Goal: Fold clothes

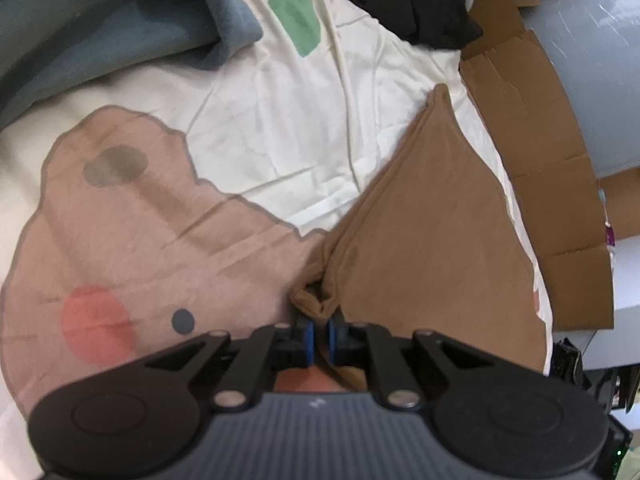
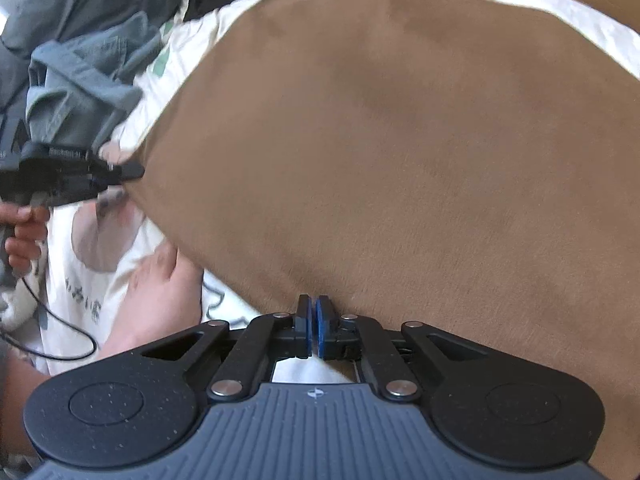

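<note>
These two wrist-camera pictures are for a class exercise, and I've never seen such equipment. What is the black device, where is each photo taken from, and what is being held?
No robot here: a person holds a black two-finger gripper in each hand, with a camera looking along the fingers. One picture looks over the left gripper, the other over the right gripper. Each is shut on an edge of the same plain brown cloth garment, which lies over a cream bedsheet printed with cartoon shapes. A grey-blue garment and flattened brown cardboard lie nearby.
</note>
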### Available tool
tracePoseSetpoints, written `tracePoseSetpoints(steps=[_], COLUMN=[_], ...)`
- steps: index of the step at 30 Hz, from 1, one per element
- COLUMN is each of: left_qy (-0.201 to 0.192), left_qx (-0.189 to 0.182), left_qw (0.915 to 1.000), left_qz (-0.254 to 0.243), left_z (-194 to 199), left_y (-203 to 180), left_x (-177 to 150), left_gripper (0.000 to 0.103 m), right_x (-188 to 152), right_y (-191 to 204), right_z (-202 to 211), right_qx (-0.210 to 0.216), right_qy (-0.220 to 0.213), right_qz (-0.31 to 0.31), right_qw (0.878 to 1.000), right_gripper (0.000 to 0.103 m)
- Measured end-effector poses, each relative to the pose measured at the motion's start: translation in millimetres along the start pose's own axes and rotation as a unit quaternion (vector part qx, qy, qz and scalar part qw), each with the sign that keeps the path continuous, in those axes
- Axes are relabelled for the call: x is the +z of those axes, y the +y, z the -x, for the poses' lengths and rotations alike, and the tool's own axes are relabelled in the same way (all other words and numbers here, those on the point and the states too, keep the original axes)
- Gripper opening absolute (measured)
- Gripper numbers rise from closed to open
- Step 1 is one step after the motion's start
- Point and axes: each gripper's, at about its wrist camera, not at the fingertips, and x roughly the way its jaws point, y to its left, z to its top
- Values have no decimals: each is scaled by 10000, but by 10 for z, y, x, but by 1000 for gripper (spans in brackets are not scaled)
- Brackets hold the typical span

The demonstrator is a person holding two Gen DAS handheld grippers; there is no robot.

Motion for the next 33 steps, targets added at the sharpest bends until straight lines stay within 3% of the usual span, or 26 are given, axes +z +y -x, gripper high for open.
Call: tracePoseSetpoints(steps=[13, 20, 33], left_qy=[-18, -13, -114], left_qx=[-36, -72, -224], left_qw=[9999, 9999, 9993], left_qz=[108, 131, 268], left_z=[-28, -34, -33], left_y=[33, 47, 120], left_x=[-14, -17, -61], left_gripper=[7, 7, 7], right_x=[76, 231, 652], right_y=[-100, -205, -377], right_z=[-2, -14, -162], right_qx=[-294, -634, -767], right_qy=[-364, -680, -883], right_qz=[-460, -550, -641], right_qw=[9978, 9941, 9911], right_gripper=[3, 2, 2])
